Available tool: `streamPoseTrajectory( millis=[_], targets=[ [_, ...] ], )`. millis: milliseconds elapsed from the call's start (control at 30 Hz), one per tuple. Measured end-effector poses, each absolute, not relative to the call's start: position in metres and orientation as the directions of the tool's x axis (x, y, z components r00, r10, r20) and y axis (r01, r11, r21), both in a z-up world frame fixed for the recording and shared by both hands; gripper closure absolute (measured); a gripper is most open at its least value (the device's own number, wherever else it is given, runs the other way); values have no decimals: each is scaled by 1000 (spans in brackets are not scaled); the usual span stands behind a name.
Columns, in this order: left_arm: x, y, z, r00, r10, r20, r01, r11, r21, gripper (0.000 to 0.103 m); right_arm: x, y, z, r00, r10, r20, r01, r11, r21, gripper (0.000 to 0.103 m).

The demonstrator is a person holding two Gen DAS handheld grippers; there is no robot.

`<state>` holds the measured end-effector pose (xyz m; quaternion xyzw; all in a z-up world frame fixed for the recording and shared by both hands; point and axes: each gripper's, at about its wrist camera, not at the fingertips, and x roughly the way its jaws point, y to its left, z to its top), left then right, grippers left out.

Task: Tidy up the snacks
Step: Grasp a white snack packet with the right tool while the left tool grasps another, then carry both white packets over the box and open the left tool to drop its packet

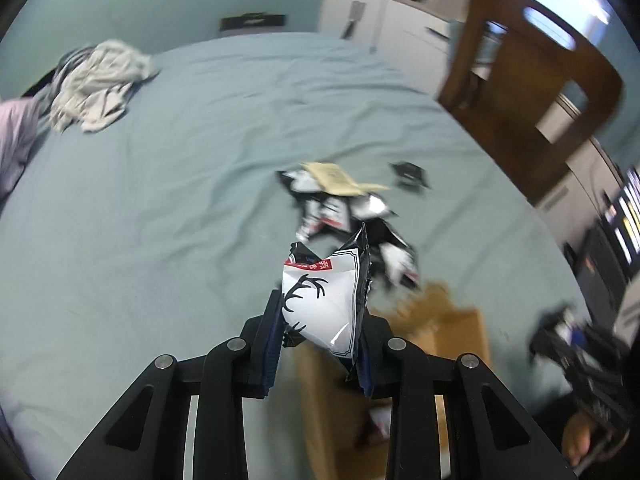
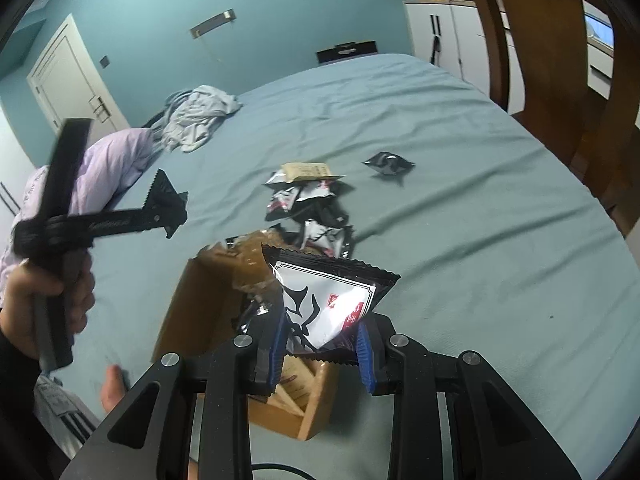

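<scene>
So both hands are loaded right now. The left hand-held gripper (image 1: 320,332) is clamped down on a black-and-white snack packet (image 1: 322,300) with an antler print, held up off the bed (image 1: 160,200). The right hand-held gripper (image 2: 324,344) is pinching a matching snack packet of its own (image 2: 328,304), and that one hangs right over the open cardboard box (image 2: 208,300) sitting on the bed.

Progress-wise I'd call it somewhere in the middle. The box already has stuff in it: the right wrist view shows what look like tan packets stacked inside, plus something dark near the flap, though I can't tell how many in total. What's left is a loose pile of packets (image 2: 308,208) on the sheet just past the box, with a beige packet (image 2: 306,171) lying on top of it, and one dark packet (image 2: 389,163) off by itself to the right of the pile.

So: two in the air that need to go in the box, then the heap, then the stray. The crumpled grey clothes (image 2: 200,118) at the far end of the bed don't look like part of this job.
</scene>
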<state>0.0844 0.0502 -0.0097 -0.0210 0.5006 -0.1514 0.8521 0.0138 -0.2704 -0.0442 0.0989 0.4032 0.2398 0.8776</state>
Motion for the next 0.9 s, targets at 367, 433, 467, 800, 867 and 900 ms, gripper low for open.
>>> streamPoseTrajectory(
  millis=[367, 433, 467, 800, 867, 900],
  targets=[
    [15, 25, -15, 329, -338, -882, 310, 921, -237, 73, 6, -279, -46, 551, 530, -644, -339, 848, 408, 75],
    [9, 18, -27, 272, -324, -906, 319, 919, -232, 73, 5, -272, -46, 546, 524, -654, -359, 851, 383, 75],
    [7, 13, -34, 254, -295, -921, 329, 922, -204, 73, 5, -267, -46, 541, 519, -662, -369, 854, 368, 75],
    [12, -2, -67, 150, -199, -968, 335, 932, -139, 70, 4, -257, -45, 522, 527, -671, -390, 847, 361, 75],
    [13, -3, -72, 141, -185, -973, 339, 932, -128, 70, 5, -256, -46, 519, 525, -675, -391, 848, 358, 75],
    [12, -4, -71, 143, -180, -973, 342, 932, -123, 70, 6, -254, -47, 514, 523, -680, -393, 848, 356, 75]
  ],
)
